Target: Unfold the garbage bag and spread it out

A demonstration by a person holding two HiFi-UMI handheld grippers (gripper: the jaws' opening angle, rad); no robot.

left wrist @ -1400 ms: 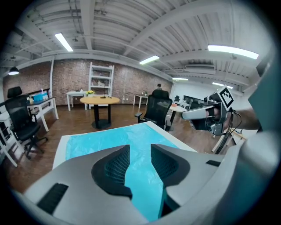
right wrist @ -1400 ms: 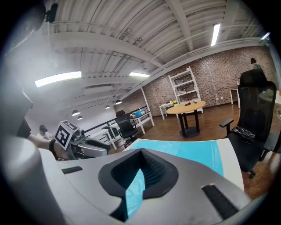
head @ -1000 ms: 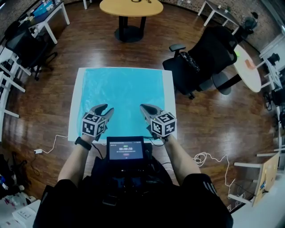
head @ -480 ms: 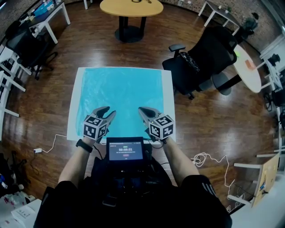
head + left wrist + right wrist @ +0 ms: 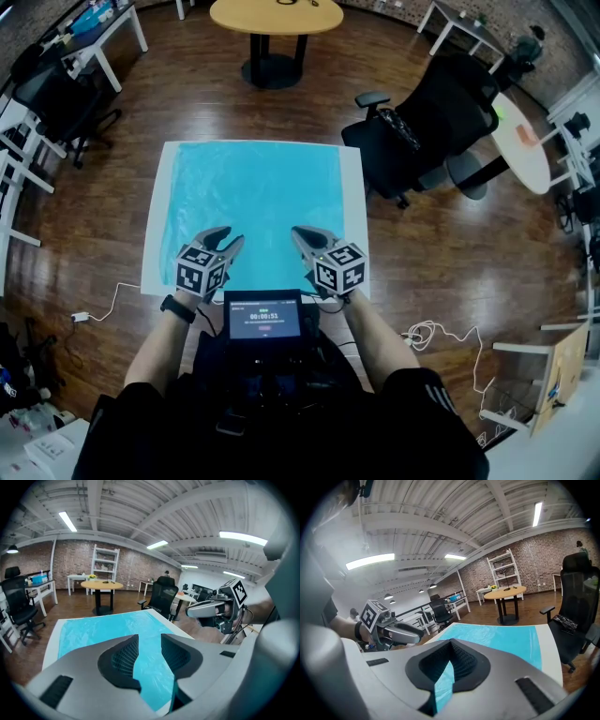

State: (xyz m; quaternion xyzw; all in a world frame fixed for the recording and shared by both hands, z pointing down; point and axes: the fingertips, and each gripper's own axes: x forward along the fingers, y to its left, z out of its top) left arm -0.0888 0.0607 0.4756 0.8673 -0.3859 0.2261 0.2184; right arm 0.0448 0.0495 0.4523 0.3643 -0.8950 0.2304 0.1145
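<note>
The blue garbage bag (image 5: 253, 192) lies flat and spread over most of the white table (image 5: 354, 216). Both grippers hover over its near edge, just in front of the person. My left gripper (image 5: 225, 236) stands open with a narrow gap between its jaws and nothing in it; through the gap I see the bag (image 5: 103, 627). My right gripper (image 5: 298, 232) is shut and empty, its tips meeting above the bag (image 5: 501, 637). Each gripper shows in the other's view: the right gripper (image 5: 206, 609) and the left gripper (image 5: 405, 632).
A black office chair (image 5: 441, 122) stands close to the table's far right corner. A round wooden table (image 5: 277, 17) is beyond the far edge. White desks and chairs (image 5: 37, 84) line the left. Cables (image 5: 427, 333) lie on the wooden floor. A small screen (image 5: 263, 315) sits at the person's chest.
Both grippers have drawn back a little toward the person and the near edge of the table. The bag has not moved.
</note>
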